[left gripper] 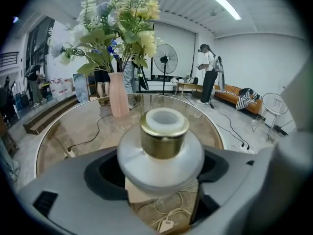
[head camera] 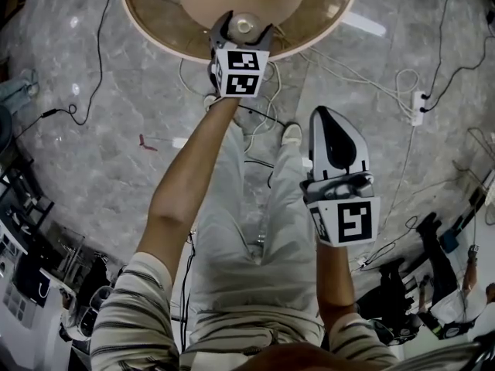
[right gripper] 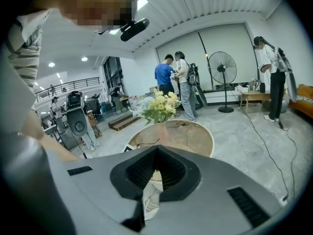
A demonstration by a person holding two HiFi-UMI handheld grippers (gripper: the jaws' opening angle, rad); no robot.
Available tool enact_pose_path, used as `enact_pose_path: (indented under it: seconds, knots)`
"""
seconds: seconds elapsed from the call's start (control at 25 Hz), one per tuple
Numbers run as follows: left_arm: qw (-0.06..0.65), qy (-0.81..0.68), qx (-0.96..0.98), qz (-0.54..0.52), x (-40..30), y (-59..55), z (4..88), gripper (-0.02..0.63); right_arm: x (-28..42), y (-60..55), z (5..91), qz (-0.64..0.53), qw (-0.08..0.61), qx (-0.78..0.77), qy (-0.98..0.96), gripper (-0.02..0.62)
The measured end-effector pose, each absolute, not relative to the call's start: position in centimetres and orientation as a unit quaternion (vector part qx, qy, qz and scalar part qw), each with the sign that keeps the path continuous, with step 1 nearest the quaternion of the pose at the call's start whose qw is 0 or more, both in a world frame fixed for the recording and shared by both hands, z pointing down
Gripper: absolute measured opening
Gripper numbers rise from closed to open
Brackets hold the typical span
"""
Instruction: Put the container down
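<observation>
Left gripper (head camera: 241, 28): jaws spread either side of the container (left gripper: 160, 153), pads not visibly pressing it. Container upright at lower centre of the left gripper view, apparently resting on the glass table (head camera: 158, 14) close to its near rim. Right gripper (right gripper: 154, 150): jaws pressed together, empty. Risk: on withdrawal a pad snags the wide belly and drags the container over the rim.

The round frosted-white glass container (left gripper: 161, 163) is wearing a gold collar (left gripper: 164, 143). The pink vase (left gripper: 119, 96) is holding yellow and white flowers (left gripper: 143, 37). Pale-and-dark stripes are crossing a sleeve (head camera: 131, 319); grey marbling is covering the floor (head camera: 116, 161).
</observation>
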State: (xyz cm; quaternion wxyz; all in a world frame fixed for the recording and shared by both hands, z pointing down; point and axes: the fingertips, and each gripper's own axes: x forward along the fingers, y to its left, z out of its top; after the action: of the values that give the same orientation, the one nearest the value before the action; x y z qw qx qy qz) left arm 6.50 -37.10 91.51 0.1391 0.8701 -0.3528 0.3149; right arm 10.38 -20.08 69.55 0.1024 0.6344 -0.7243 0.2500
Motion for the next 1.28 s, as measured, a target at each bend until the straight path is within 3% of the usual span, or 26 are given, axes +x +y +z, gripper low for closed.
enact_pose_path:
  seconds: [0.52, 0.92, 1.28]
  knots:
    - [0.125, -0.367, 0.87, 0.305, 3.2, -32.4, 83.3, 0.377, 10.1, -19.4, 64.3, 0.234, 0.085, 0.623, -0.742, 0.009]
    - [0.179, -0.433, 0.856, 0.219, 1.3, -28.3, 69.6, 0.233, 9.9, -16.8, 57.3, 0.201, 0.068, 0.603, -0.769, 0.009]
    - [0.16, -0.488, 0.844, 0.152, -2.3, -23.2, 55.9, 0.11, 7.3, -13.9, 49.9, 0.179, 0.071, 0.563, -0.804, 0.009]
